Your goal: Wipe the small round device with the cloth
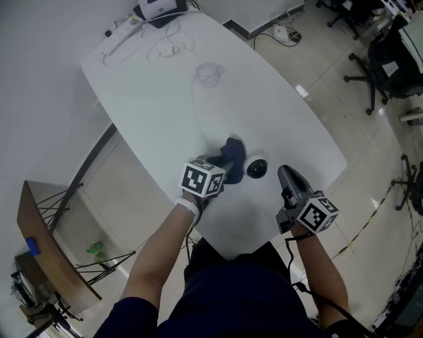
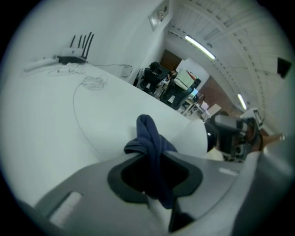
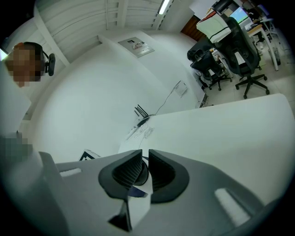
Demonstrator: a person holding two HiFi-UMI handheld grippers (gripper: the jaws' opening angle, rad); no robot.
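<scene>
A small round black device (image 1: 256, 168) lies on the white table (image 1: 152, 99) near its front edge. My left gripper (image 1: 228, 165) is just left of the device, shut on a dark blue cloth (image 1: 232, 153). The bunched cloth (image 2: 148, 133) rises from between the jaws of that gripper (image 2: 154, 156). The device (image 2: 210, 136) shows partly at the right in the left gripper view. My right gripper (image 1: 285, 172) hovers just right of the device, clear of it. In its own view the right gripper (image 3: 145, 154) has only a narrow gap between its jaws, with nothing gripped.
A power strip (image 1: 122, 33), a white box (image 1: 158, 8) and a loose coil of thin cable (image 1: 210, 71) lie at the table's far end. Office chairs (image 1: 377, 66) stand to the right on the floor. A wooden rack (image 1: 46, 257) stands low at the left.
</scene>
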